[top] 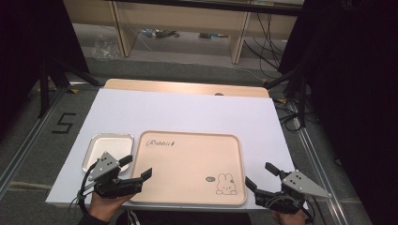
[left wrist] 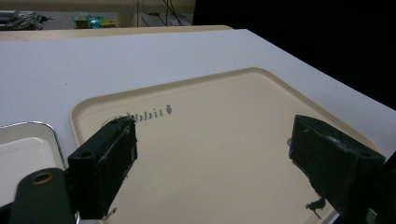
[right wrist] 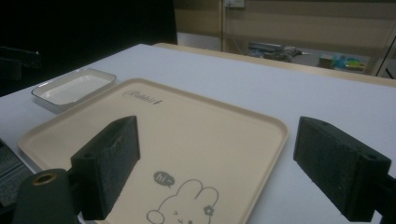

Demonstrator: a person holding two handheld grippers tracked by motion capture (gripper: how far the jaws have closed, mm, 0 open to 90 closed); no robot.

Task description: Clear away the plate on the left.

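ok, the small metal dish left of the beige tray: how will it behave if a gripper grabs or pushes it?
The small metal dish looks thin and shallow, so probably light and stiff. Its glossy rim suggests the pads may slip, and a push would likely slide it across the smooth white sheet rather than tip it. It sits beside the beige tray, which may block it.

**Tray at the near edge, dish to its left**

On the table (top: 187, 110) a large tray (top: 187, 164) lies at the near edge, about centred. A small dish (top: 109, 146) lies just left of it, close beside its far left corner. The left tongs (top: 139, 168) hang over the tray's near left corner; the right tongs (top: 261, 175) hover just right of its near right corner.
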